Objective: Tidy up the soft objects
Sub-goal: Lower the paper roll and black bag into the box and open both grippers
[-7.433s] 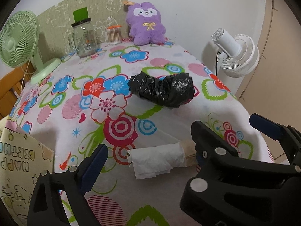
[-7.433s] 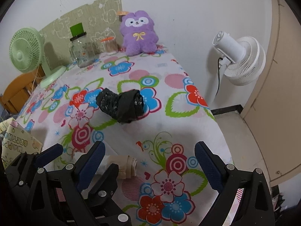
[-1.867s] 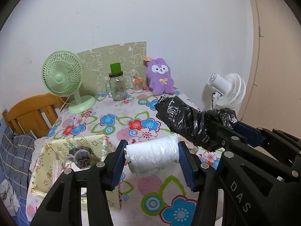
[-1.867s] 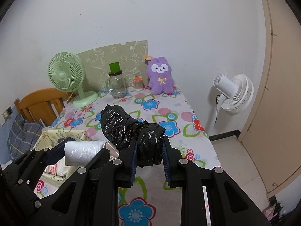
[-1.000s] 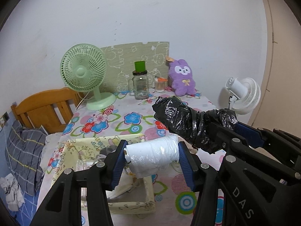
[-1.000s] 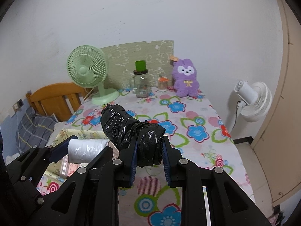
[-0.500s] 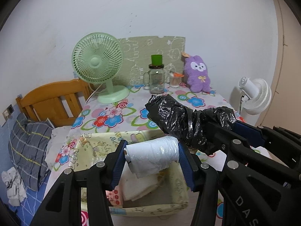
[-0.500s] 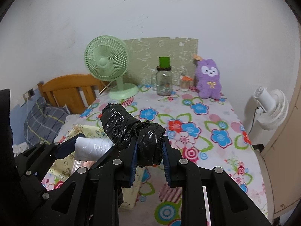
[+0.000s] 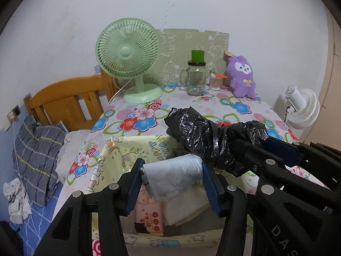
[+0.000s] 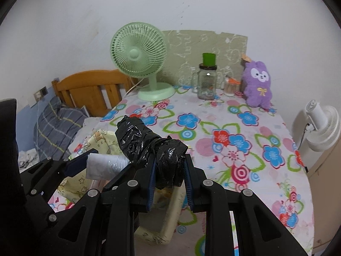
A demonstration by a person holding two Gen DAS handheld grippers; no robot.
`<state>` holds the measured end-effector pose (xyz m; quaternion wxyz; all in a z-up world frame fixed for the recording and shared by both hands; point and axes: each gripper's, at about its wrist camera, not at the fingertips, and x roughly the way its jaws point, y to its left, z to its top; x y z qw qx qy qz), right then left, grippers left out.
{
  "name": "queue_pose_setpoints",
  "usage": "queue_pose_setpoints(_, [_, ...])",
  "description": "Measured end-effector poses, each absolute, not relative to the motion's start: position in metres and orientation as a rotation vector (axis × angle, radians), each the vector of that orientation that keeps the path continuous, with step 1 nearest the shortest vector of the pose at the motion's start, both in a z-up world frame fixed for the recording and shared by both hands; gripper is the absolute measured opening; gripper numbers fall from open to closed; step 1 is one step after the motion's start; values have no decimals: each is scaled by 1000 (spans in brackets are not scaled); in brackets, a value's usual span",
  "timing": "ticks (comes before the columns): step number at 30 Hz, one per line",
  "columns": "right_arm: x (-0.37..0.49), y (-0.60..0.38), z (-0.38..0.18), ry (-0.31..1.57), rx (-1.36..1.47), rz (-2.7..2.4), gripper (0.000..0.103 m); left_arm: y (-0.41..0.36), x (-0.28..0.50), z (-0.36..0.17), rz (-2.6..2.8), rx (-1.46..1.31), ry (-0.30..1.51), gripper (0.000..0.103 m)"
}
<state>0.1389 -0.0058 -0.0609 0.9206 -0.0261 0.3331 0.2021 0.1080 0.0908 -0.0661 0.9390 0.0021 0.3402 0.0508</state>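
We count two grippers: the left gripper (image 9: 172, 183) and the right gripper (image 10: 169, 171). We count two rolls of plastic bags: one white roll (image 9: 171, 177) and one black roll (image 10: 153, 147). We count one yellow fabric bin (image 9: 119, 149) and, inside it, one pink packet (image 9: 149, 213) and one pale folded cloth (image 9: 183, 207). We count two fans: one green desk fan (image 9: 127, 53) and one white fan (image 9: 302, 106). We count one purple plush toy (image 9: 242, 76), one glass jar (image 9: 196, 79), one small container (image 9: 216, 81), one floral tablecloth (image 10: 234, 128), one wooden headboard (image 9: 64, 98) and one plaid pillow (image 9: 36, 149).

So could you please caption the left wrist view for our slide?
Left hand-held gripper holding a white bag roll above the yellow storage box.
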Motion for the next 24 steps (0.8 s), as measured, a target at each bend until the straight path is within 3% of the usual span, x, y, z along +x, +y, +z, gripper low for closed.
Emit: queue_pose_setpoints(24, [159, 46, -91, 762, -96, 504, 27, 143, 122, -104, 224, -48, 783, 61])
